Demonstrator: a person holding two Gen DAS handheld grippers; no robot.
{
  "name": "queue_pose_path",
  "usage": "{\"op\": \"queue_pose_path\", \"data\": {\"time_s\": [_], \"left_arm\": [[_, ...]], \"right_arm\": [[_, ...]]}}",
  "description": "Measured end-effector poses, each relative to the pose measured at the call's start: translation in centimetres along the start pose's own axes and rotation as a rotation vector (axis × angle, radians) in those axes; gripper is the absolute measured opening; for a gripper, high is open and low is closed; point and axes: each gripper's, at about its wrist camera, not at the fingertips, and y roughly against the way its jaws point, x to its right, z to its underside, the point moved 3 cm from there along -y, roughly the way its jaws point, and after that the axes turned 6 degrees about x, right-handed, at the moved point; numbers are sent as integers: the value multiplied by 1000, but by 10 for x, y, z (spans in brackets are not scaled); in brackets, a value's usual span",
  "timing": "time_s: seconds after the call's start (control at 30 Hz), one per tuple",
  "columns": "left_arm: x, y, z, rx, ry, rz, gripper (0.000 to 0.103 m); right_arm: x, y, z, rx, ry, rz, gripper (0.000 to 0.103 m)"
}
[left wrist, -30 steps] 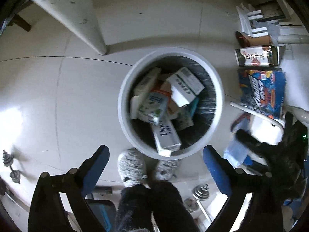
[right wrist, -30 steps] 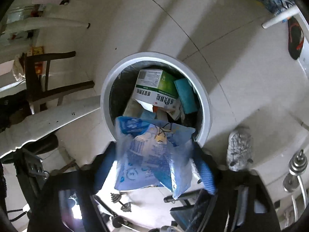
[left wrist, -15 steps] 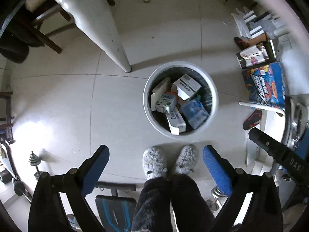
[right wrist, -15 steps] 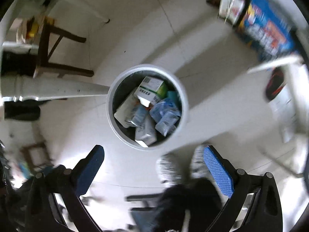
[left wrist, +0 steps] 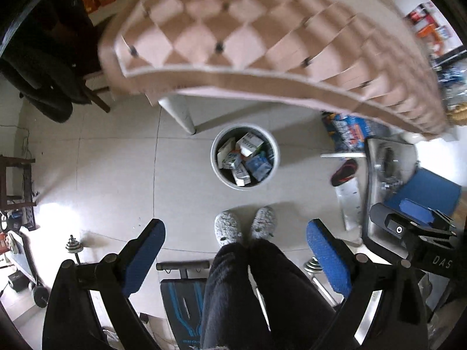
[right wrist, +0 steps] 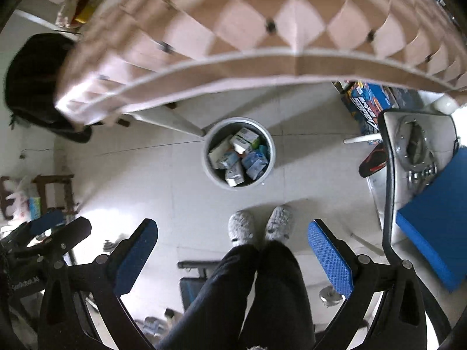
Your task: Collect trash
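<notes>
A round grey bin (left wrist: pixel 275 157) stands on the floor below, also in the right wrist view (right wrist: pixel 270 157). It holds several cartons and a crumpled blue plastic bag (left wrist: pixel 258 165), which also shows in the right wrist view (right wrist: pixel 254 163). My left gripper (left wrist: pixel 235 250) is open and empty, high above the floor. My right gripper (right wrist: pixel 232 250) is open and empty at about the same height. Each gripper's body shows at the edge of the other's view.
A table with a pink-and-tan checked cloth (left wrist: pixel 262 38) fills the top of both views; its white leg (left wrist: pixel 179 113) stands beside the bin. The person's legs and grey slippers (left wrist: pixel 243 227) are under the grippers. A chair with a blue cushion (right wrist: pixel 435 218) is right; dumbbells (left wrist: pixel 73 246) lie on the floor.
The right gripper opened and the blue bag dropped into the bin. Both grippers then rose well above the bin, bringing the table top into view.
</notes>
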Motion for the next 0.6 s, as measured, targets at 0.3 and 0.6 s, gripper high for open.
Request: {"op": "queue_pose_path", "data": {"time_s": [0.3,0.6], "left_arm": [[19,122,-2,101,12,144,99],[38,189,2,172,-27,244,99]], "right_arm": [[-20,156,-1,74,45,-87,103],[-31,250,11,137,65,-177,103]]}}
